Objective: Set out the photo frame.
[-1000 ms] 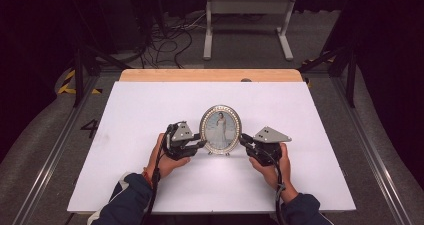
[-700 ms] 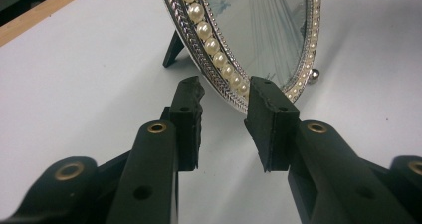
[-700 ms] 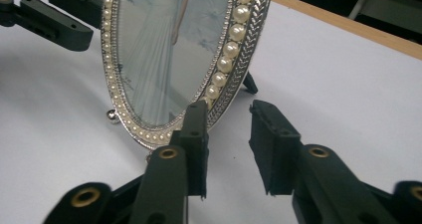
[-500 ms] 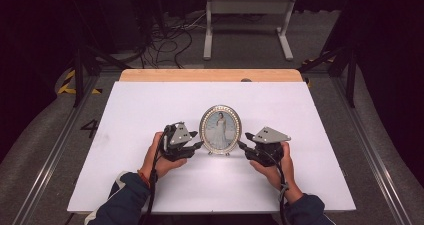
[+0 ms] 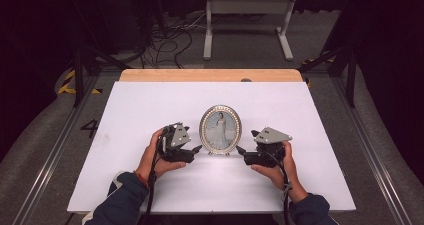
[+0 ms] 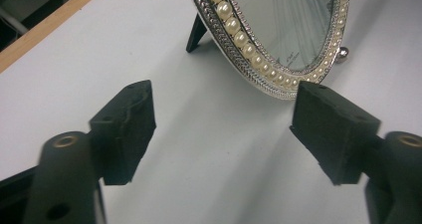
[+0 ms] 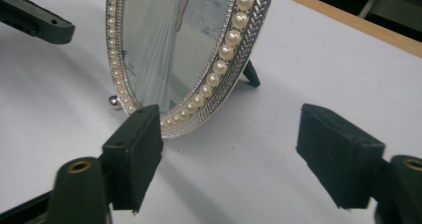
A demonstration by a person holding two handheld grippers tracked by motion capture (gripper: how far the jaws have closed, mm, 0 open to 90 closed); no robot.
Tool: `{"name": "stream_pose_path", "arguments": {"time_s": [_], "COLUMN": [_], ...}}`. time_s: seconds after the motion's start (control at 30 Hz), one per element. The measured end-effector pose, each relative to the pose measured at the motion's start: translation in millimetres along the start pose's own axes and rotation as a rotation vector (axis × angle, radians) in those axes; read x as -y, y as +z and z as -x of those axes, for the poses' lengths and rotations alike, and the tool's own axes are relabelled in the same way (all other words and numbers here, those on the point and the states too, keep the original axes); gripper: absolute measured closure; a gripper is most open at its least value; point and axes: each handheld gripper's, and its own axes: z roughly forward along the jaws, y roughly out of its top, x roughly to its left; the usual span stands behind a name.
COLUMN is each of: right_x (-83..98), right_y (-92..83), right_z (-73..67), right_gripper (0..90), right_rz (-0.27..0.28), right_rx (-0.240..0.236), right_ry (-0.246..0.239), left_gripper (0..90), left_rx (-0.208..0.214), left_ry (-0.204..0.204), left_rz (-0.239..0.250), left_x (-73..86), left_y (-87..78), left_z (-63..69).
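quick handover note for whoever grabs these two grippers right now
Left gripper: jaws have just been opening, now open, nothing between them, just left of the oval picture frame.
Right gripper: same, open and empty at the frame's right edge.
The frame stands upright on its rear prop, mid white table.
Done: frame set standing and let go.
Left: probably just draw both grippers back without knocking it.

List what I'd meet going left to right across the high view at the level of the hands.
Left hand → left gripper, jaws open → oval photo frame standing on the white table → right gripper, jaws open → right hand.
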Motion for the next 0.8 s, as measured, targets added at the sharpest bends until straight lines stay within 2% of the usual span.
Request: {"name": "stream_pose_path", "arguments": {"time_s": [0.17,0.23,0.3,0.4,0.5,0.8], "right_x": [1.8,2.2,2.3,2.2,2.9,3.3], "right_y": [-2.3,-3.4,-4.9,-6.5,-7.3,-8.1], "right_z": [2.6,4.1,5.0,4.9,4.1,3.9], "right_gripper": [16.1,13.0,8.1,8.0,8.0,9.7], "right_rz": [0.008,0.014,0.021,0.023,0.034,0.025], "right_rx": [-0.019,-0.030,-0.064,-0.061,-0.060,-0.036], "right_ry": [0.011,0.012,0.015,0.009,0.007,0.020], "left_gripper": [13.6,12.8,10.4,10.4,10.2,10.2], "left_rx": [0.038,0.044,0.060,0.085,0.088,0.082], "left_ry": [-0.035,-0.035,-0.030,-0.048,-0.053,-0.047], "left_rz": [0.019,0.028,0.045,0.082,0.112,0.118], "left_x": [1.9,2.4,3.5,6.1,7.8,13.0], "left_y": [-1.8,-2.8,-5.0,-9.3,-13.1,-18.5], "left_z": [-1.7,-2.6,-3.8,-5.9,-7.2,-6.8]}}
